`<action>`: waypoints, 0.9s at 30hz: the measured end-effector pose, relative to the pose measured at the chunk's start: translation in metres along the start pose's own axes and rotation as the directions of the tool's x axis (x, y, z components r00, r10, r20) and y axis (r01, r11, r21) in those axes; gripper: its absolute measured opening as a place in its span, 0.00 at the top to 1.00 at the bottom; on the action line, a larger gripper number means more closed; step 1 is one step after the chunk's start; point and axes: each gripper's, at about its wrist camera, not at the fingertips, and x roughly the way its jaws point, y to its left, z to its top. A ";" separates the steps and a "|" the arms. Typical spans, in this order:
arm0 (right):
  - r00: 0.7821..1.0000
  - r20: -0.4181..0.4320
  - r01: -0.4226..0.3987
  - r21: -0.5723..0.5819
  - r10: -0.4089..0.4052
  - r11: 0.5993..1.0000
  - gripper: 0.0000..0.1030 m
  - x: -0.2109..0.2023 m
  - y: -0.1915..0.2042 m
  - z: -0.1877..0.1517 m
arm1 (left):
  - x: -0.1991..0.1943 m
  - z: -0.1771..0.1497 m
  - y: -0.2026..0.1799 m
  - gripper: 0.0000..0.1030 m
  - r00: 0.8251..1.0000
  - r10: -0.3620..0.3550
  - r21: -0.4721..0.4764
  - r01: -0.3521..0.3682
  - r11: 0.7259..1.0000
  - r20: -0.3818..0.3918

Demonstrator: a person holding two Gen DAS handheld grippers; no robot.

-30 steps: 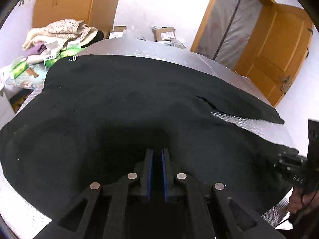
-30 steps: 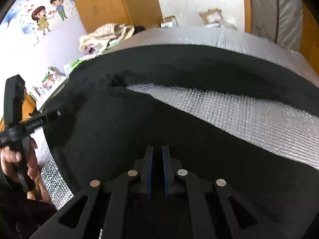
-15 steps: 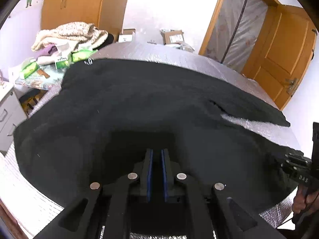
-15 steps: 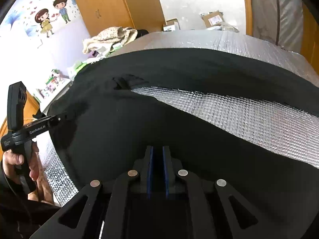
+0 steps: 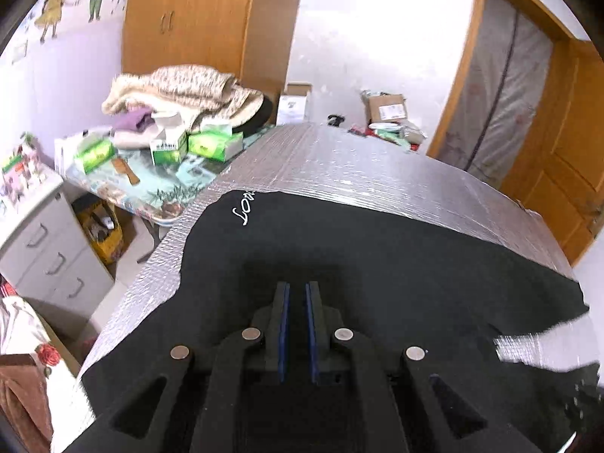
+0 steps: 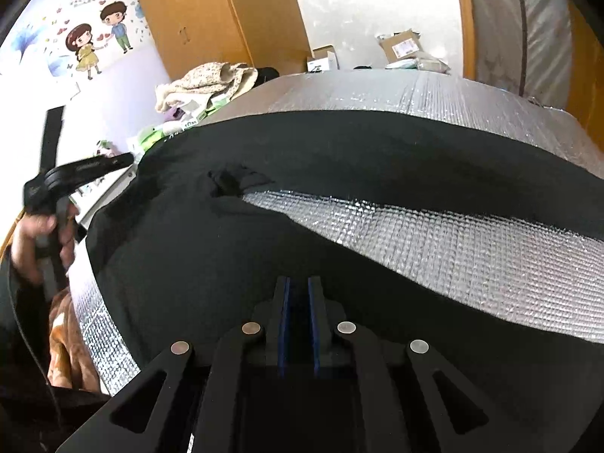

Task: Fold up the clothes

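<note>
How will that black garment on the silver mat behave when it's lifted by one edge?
Probably floppy: the black garment lies in soft folds and bunches near its middle. It would likely sag and drag rather than hold shape. It may slide fairly easily on the shiny silver mat, though that is hard to judge.

Left gripper: pitched steeply downward, blue-padded fingers nearly closed with a narrow gap. Right gripper: same downward pitch, same narrow gap. The left hand appears at 9 o'clock in the right wrist view, gripping its handle.
</note>
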 end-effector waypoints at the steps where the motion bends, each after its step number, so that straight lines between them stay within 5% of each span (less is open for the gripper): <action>1: 1.000 0.002 0.001 0.002 -0.001 1.000 0.90 0.000 -0.001 0.001 | 0.012 0.003 0.004 0.93 1.000 -0.003 -0.016 0.002 1.000 -0.029; 5: 1.000 0.001 0.014 0.011 -0.015 1.000 0.90 0.000 -0.005 0.005 | 0.048 0.007 0.017 0.93 0.992 -0.016 -0.065 0.008 0.998 -0.123; 9: 1.000 0.001 0.029 0.024 -0.029 0.999 0.90 0.000 -0.011 0.008 | 0.038 0.002 0.012 0.93 0.995 -0.013 -0.048 0.009 0.999 -0.102; 21: 0.998 0.066 0.010 0.038 -0.013 0.999 0.90 -0.022 -0.019 0.016 | -0.065 -0.002 -0.047 0.93 0.985 -0.095 0.111 0.079 0.991 0.148; 27: 0.993 0.113 0.026 0.025 -0.028 0.999 0.90 -0.035 -0.016 0.021 | -0.075 -0.014 -0.099 0.93 0.977 -0.002 0.288 -0.061 0.956 0.213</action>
